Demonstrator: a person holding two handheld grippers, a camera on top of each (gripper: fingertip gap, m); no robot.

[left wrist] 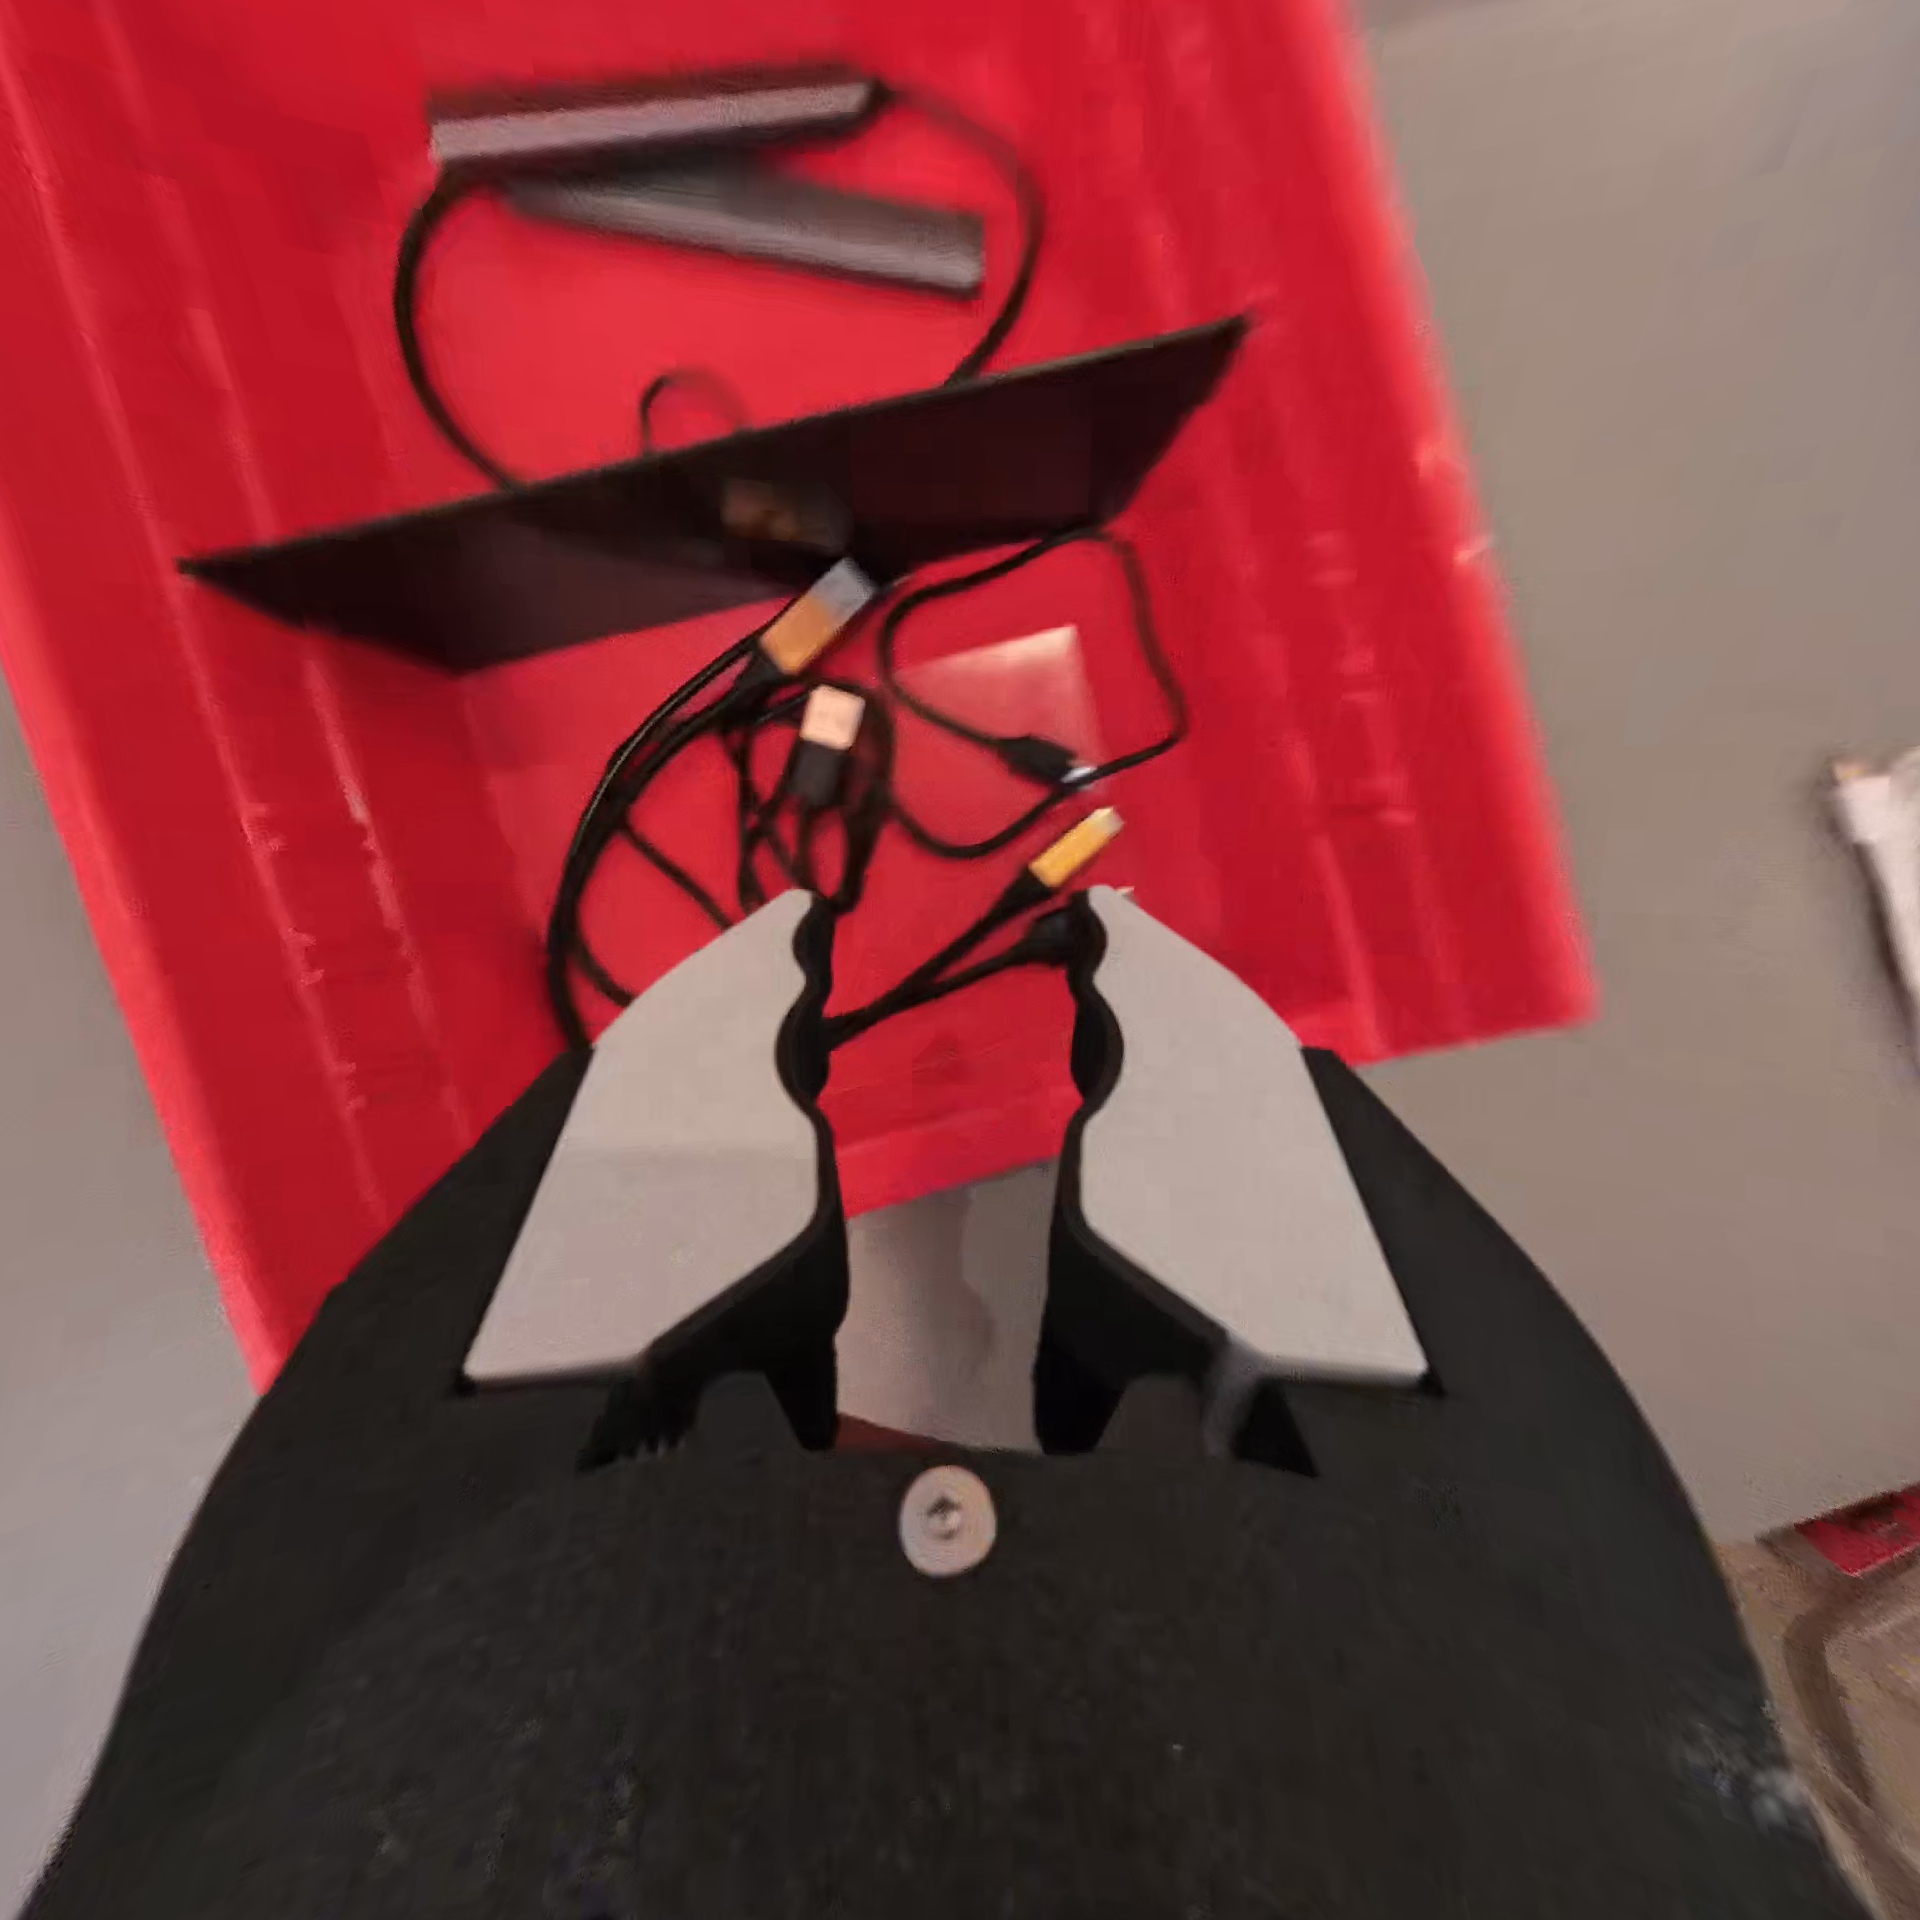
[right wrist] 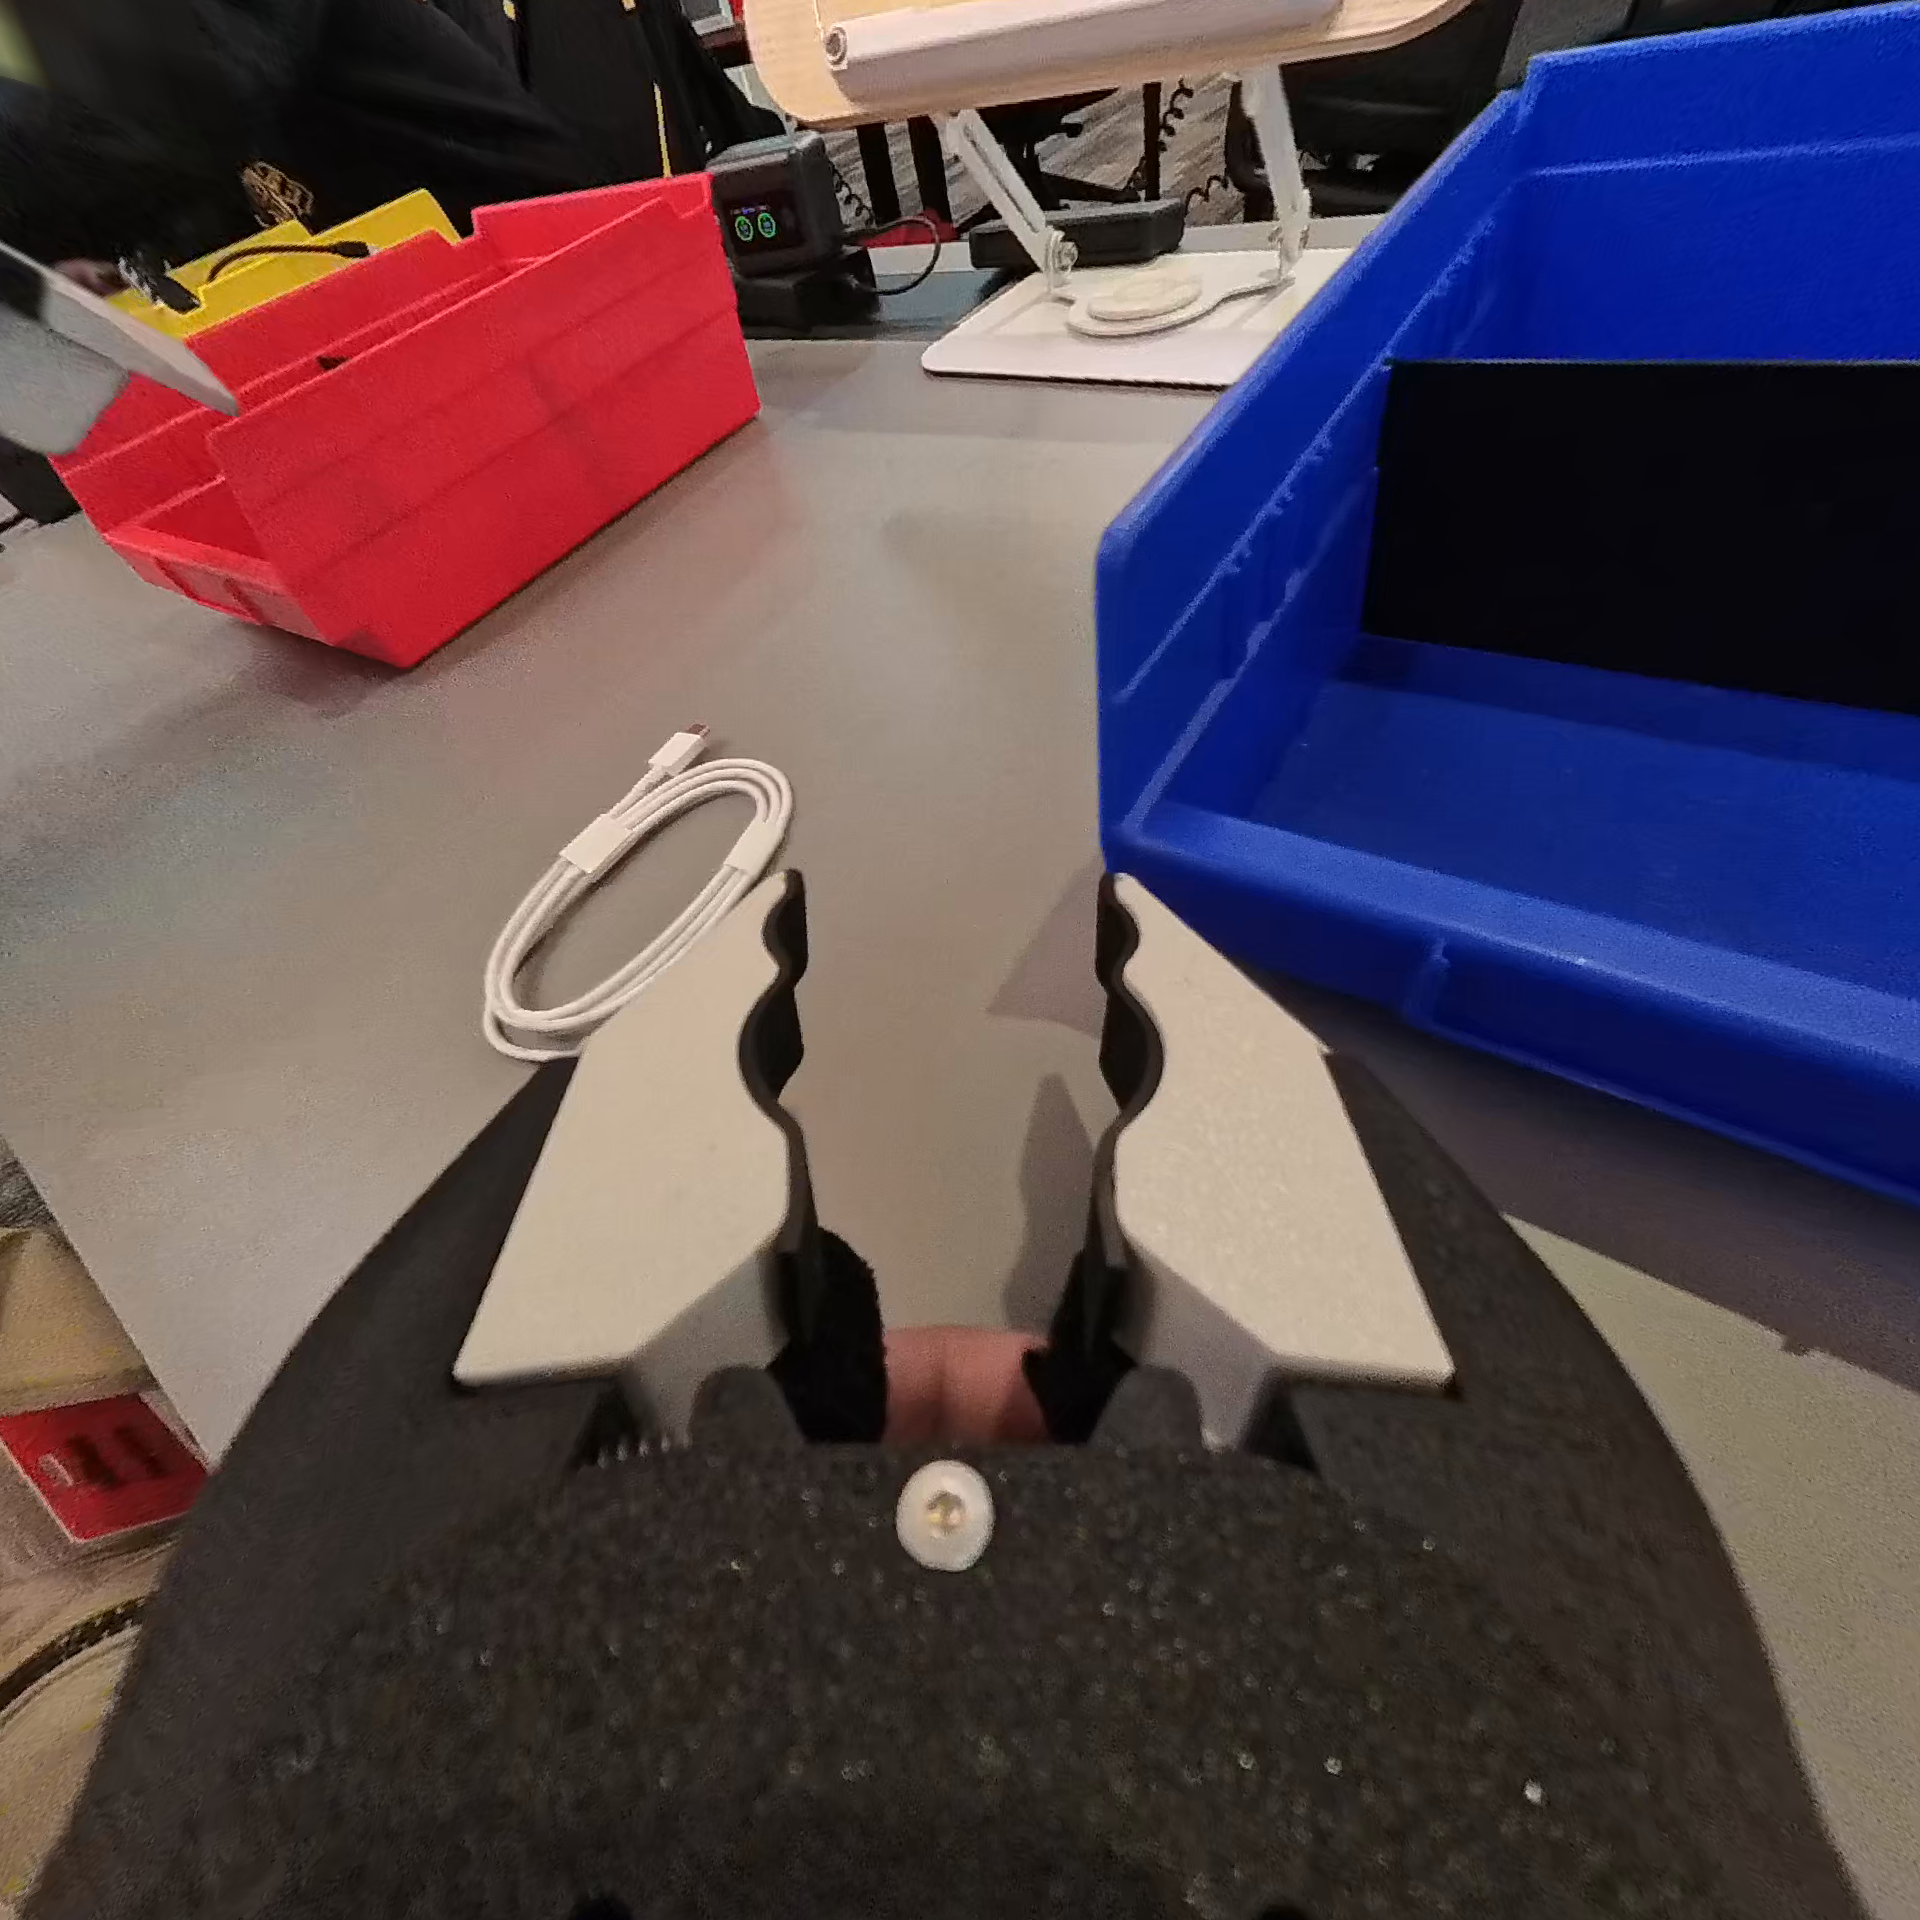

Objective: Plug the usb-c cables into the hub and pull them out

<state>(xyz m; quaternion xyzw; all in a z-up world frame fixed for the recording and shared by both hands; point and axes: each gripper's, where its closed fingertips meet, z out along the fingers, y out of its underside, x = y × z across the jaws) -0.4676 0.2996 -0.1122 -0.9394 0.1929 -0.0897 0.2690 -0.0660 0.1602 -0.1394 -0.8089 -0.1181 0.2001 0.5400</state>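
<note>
In the left wrist view I look down into a red bin (left wrist: 260, 312). Two grey hubs (left wrist: 644, 120) (left wrist: 769, 229) lie at its far end behind a black divider (left wrist: 623, 551). A tangle of black cables (left wrist: 810, 769) with orange-sleeved plugs (left wrist: 805, 623) and a small black plug (left wrist: 1039, 753) lies in the near compartment. My left gripper (left wrist: 956, 904) is open just above the tangle and grips nothing. My right gripper (right wrist: 951, 894) is open and empty above the grey table (right wrist: 520, 644), next to a coiled white cable (right wrist: 634, 894). The view is blurred.
A blue bin (right wrist: 1455, 935) with a black divider (right wrist: 1662, 520) stands close on the right of my right gripper. The red bin (right wrist: 468, 468) stands far left, with the left gripper (right wrist: 104, 343) over it and a yellow bin (right wrist: 301, 260) behind. A white stand (right wrist: 1122, 301) is at the back. One gripper's finger ends stand about 45 cm off the other's.
</note>
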